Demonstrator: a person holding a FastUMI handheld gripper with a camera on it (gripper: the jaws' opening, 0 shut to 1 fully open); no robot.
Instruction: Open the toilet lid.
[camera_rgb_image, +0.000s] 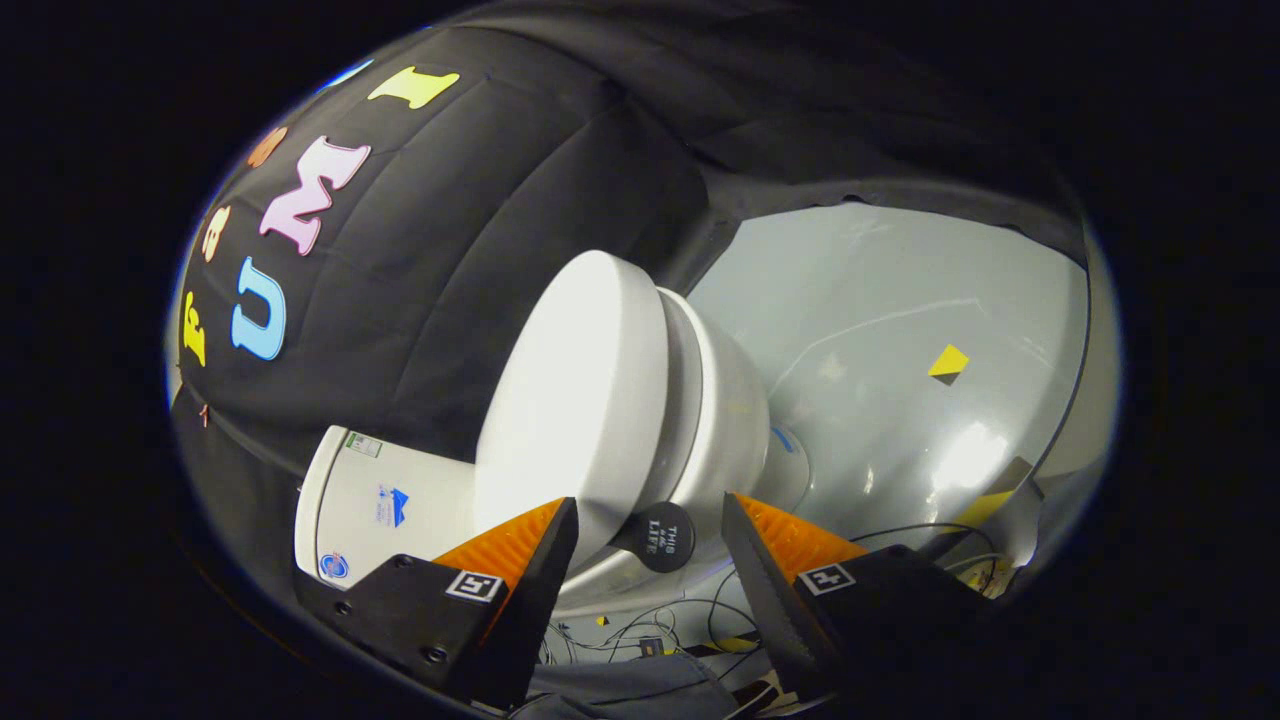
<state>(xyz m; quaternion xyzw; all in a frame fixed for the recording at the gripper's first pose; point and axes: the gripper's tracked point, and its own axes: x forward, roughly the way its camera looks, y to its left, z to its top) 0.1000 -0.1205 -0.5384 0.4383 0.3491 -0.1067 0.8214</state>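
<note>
A white toilet stands just ahead of the fingers, and the view is rolled so it looks tipped on its side. Its lid (570, 400) lies shut on the seat (688, 400), over the bowl (735, 430). The tank (385, 500) is behind the lid, against the black wall. A small round black tab (660, 537) sticks out from the lid's front edge. My gripper (650, 503) is open, and the tab and the lid's edge sit in the gap between the fingertips, with neither finger touching them.
The glossy grey floor (900, 330) spreads beyond the bowl, with a yellow-and-black marker (948, 362) on it. Loose cables (680, 620) run on the floor under the fingers. A fold of grey-blue cloth (640, 690) lies close below the gripper.
</note>
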